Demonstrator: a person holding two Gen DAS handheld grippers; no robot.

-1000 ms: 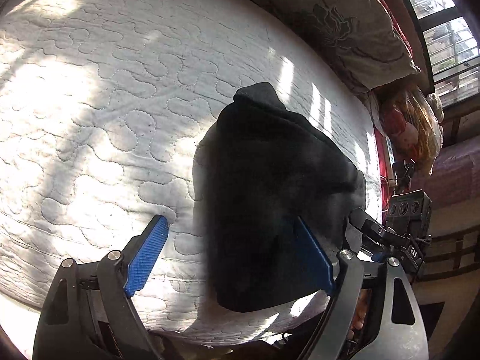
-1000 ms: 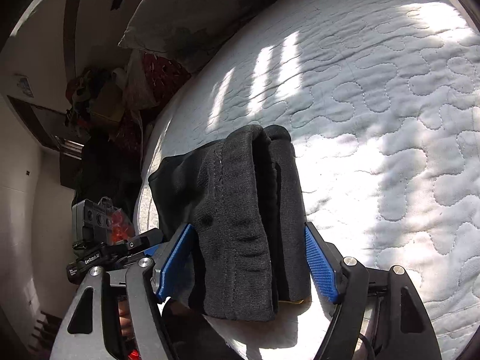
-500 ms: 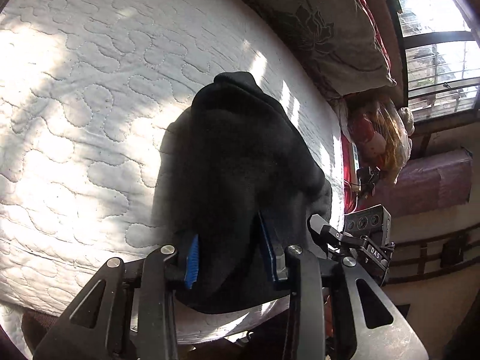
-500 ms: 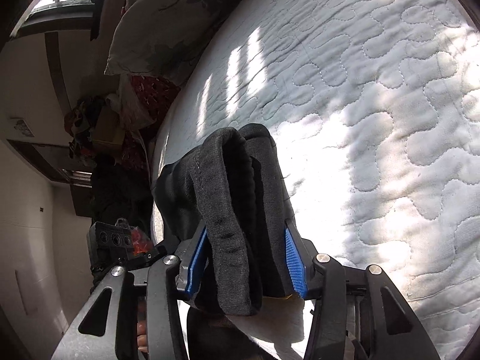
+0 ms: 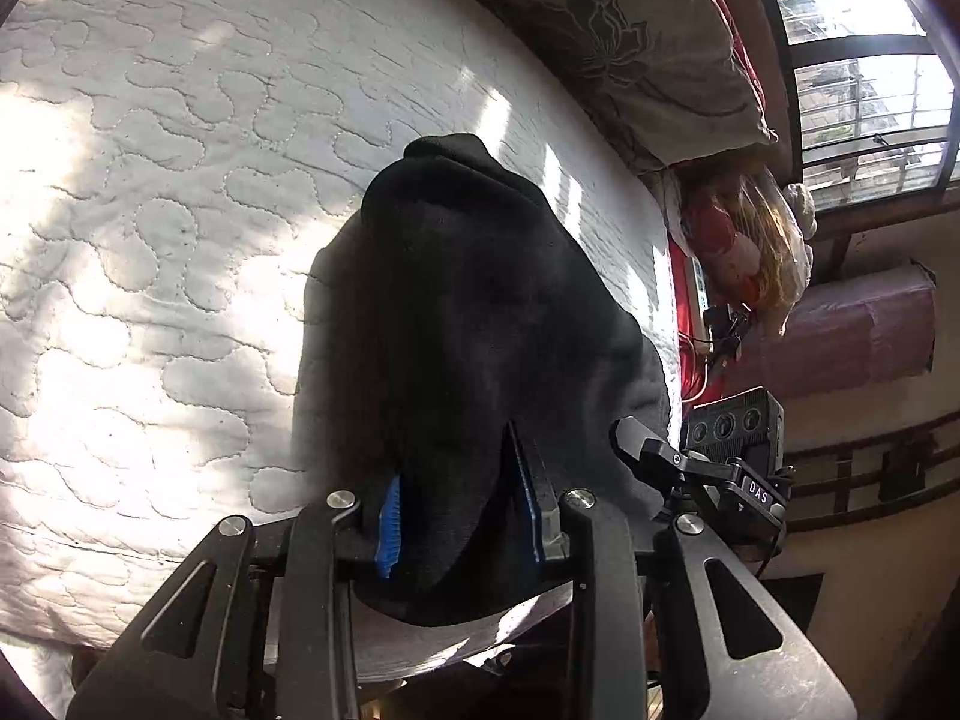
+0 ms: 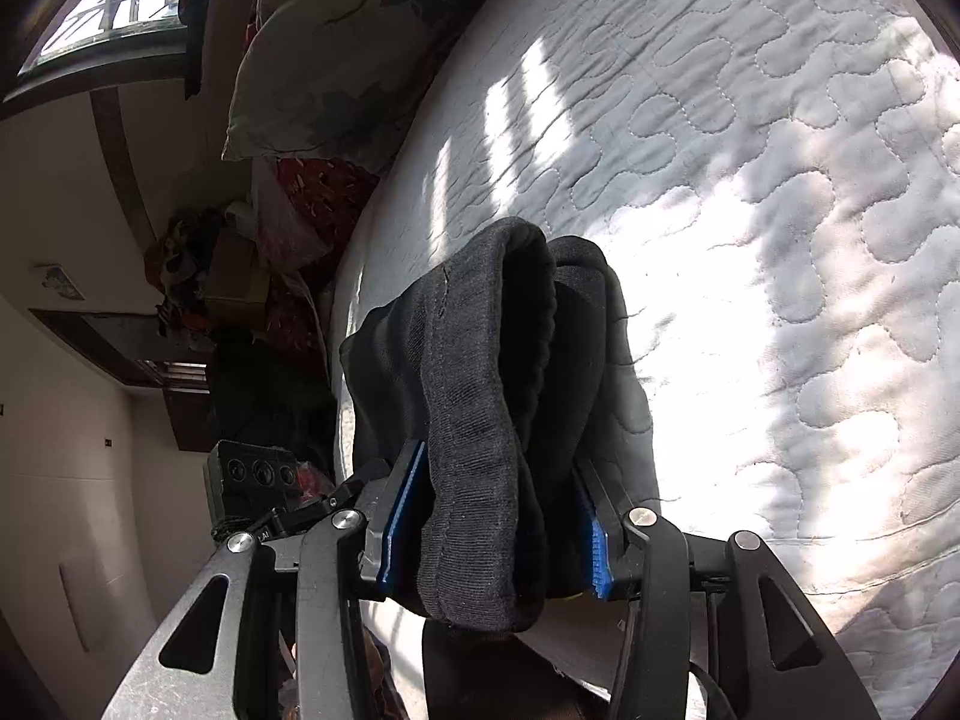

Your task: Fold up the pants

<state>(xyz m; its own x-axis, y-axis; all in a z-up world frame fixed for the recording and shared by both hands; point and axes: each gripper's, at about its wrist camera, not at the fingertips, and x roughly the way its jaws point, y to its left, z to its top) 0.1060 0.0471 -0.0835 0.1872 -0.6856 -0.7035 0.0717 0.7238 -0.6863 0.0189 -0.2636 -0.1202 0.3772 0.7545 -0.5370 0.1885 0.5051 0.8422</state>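
The folded black pants (image 5: pixel 480 276) lie as a thick bundle near the front edge of the white quilted mattress (image 5: pixel 150 210). My left gripper (image 5: pixel 459 480) has its blue pads pressed on the bundle's near end, and its jaws are opening slightly. In the right wrist view the same pants (image 6: pixel 492 330) show ribbed folded layers, and my right gripper (image 6: pixel 498 480) is shut on that near end. Each gripper's black camera block appears beside the pants in the other's view.
A grey flowered pillow (image 5: pixel 630 48) rests at the head of the mattress (image 6: pixel 780 240). Bags and clutter (image 5: pixel 744 240) are piled beside the bed under a barred window (image 5: pixel 858 90). The bed's front edge runs just below the grippers.
Both grippers went from wide open around the pants to closed on the bundle's near end. Both tilted a little, and the views shifted slightly.
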